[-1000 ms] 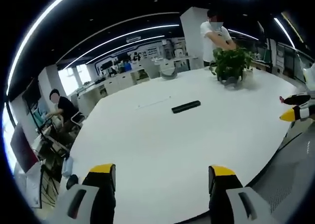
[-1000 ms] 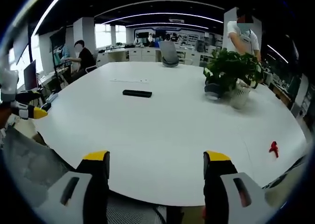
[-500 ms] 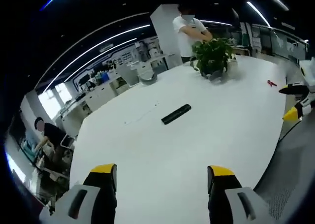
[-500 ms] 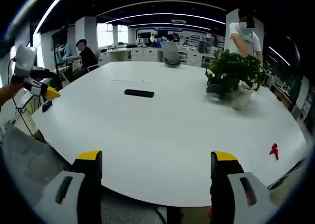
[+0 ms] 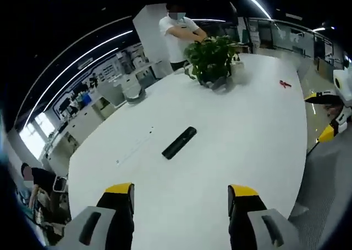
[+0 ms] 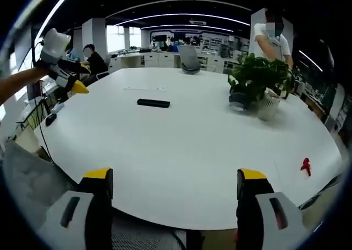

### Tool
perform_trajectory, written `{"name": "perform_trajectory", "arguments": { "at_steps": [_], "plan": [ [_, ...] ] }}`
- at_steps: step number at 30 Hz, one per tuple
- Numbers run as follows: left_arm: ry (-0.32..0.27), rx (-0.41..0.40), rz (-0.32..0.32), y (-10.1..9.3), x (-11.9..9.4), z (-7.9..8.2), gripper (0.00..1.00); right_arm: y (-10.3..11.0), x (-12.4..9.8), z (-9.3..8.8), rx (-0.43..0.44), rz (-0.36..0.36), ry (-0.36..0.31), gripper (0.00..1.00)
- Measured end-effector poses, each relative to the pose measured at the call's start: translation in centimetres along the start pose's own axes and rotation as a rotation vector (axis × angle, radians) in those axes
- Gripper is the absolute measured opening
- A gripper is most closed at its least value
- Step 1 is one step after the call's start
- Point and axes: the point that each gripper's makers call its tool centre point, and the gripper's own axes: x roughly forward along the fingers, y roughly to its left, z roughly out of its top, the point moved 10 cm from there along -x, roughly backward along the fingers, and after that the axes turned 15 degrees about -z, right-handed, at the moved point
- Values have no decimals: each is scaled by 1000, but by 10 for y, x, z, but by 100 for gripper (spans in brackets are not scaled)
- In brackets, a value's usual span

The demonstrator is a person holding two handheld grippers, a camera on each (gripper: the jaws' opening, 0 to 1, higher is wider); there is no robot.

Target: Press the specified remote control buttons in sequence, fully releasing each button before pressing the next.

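Each handheld gripper [image 5: 180, 200] has grey bodies with dark slots, black jaws and yellow tips (the right gripper [image 6: 175, 187] matches); a bare forearm [image 6: 16, 83] shows.

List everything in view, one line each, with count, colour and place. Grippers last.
table: one, white, large, under everything.
remote control: one, black, lying flat mid-table.
potted plants: a green cluster, far side of the table.
red object: one, small, near the table's edge.
office chair: one, grey, beyond the table.
people: one standing behind the plants, one seated at a desk.
left gripper: yellow-tipped, open.
right gripper: yellow-tipped, open.
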Motion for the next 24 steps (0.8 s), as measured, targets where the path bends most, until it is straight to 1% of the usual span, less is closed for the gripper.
{"name": "perform_trajectory", "arguments": {
  "at_steps": [1,3,5,7,10,11,12,14,15,17,18,19,21,23,24],
  "plan": [
    [12,35,-4,6,4,3,69,0,0,-1,-1,-4,13,96],
    [26,55,-14,14,10,6,64,-1,0,-1,1,-10,11,95],
    [24,60,-40,23,17,11,64,-1,1,-1,-2,-10,17,94],
    [36,62,-63,29,23,14,64,0,1,-2,-9,-9,26,93],
    [72,104,-83,39,34,20,63,0,2,-3,-19,-10,34,93],
    [74,108,-90,41,36,22,62,0,2,-3,-20,-10,38,92],
    [80,119,-104,45,40,25,60,0,2,-3,-20,-13,40,92],
    [78,134,-121,49,44,31,58,0,3,-3,-19,-15,47,92],
    [85,151,-131,52,48,35,58,0,4,-4,-22,-14,54,91],
    [87,172,-126,59,54,43,61,0,4,-4,-29,-16,63,91],
    [87,175,-130,62,56,46,61,0,4,-4,-29,-16,63,91],
    [84,180,-143,64,58,49,59,0,4,-4,-29,-15,63,91],
    [64,159,-199,70,66,58,57,0,5,-5,-34,-18,75,90],
    [75,173,-202,77,73,62,58,0,5,-6,-36,-20,82,90],
    [94,206,-211,82,79,64,58,0,5,-6,-36,-20,83,90]
  ]
}}
